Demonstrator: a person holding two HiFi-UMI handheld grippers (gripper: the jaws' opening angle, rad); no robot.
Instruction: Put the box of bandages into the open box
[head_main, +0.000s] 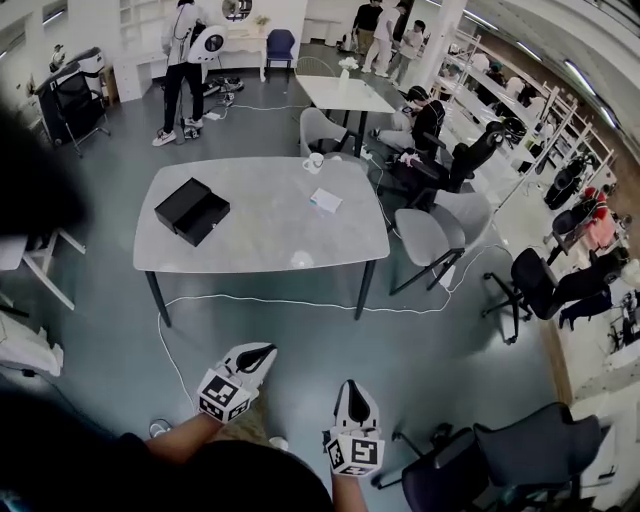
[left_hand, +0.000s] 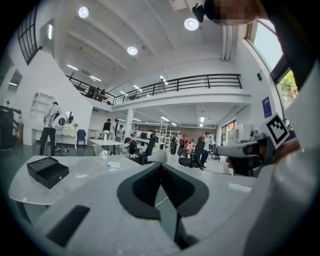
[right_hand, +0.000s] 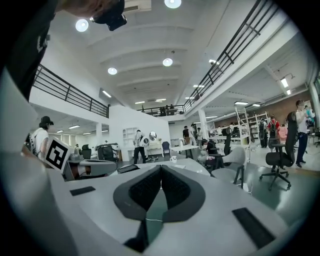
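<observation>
On the grey table (head_main: 260, 235) lies an open black box (head_main: 191, 211) at the left and a small white box of bandages (head_main: 325, 200) toward the right. I stand well back from the table. My left gripper (head_main: 262, 353) and right gripper (head_main: 351, 391) hover over the floor in front of me, both shut with nothing between the jaws. In the left gripper view the black box (left_hand: 47, 171) and the bandage box (left_hand: 114, 164) lie far beyond the closed left gripper (left_hand: 161, 165). The right gripper (right_hand: 160, 167) points at the table too, tips touching.
A white mug (head_main: 314, 162) stands at the table's far edge. A white cable (head_main: 260, 300) runs across the floor under the table. Office chairs (head_main: 430, 235) stand to the right, another (head_main: 500, 460) close by my right side. People stand and sit in the background.
</observation>
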